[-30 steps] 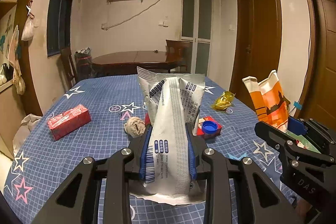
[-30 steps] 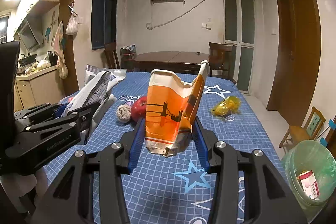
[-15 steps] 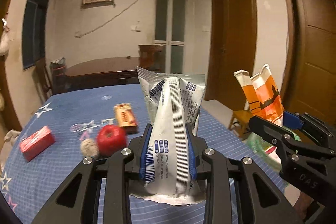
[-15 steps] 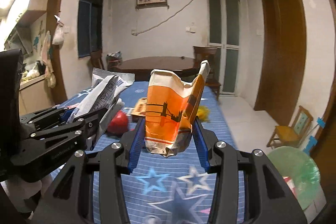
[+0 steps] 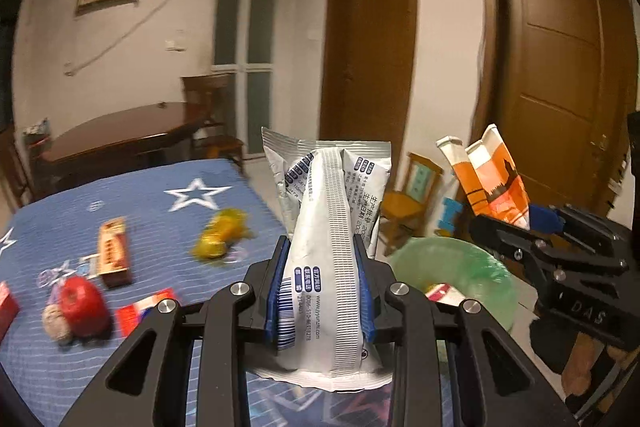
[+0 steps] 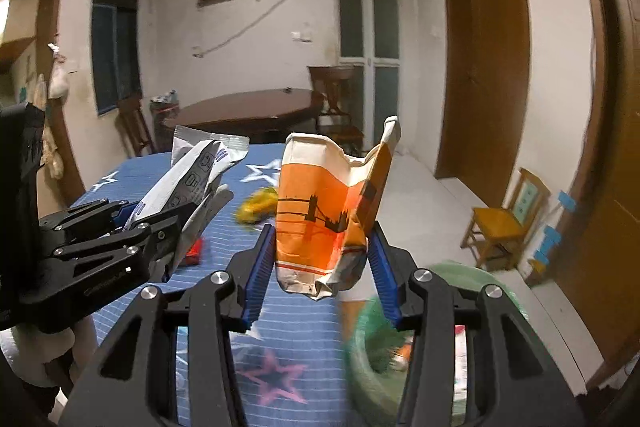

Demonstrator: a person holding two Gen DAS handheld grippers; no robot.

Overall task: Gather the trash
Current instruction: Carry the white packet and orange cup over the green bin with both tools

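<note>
Both claws swung toward green bin [image 5: 472, 267]: left claw [image 5: 322, 287] grips "www.yiyunzhi.com" wrapper [image 5: 332, 227], right claw [image 6: 322, 259] orange bag [image 6: 320, 211].

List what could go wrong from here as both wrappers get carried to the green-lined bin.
1. The orange wrapper sits loosely between the right gripper pads; it might slip and land on the table before reaching the bin.
2. The white wrapper is tall and floppy in the left gripper; it could catch the bin rim and fall outside.
3. The two grippers are close together and may collide over the bin.
</note>
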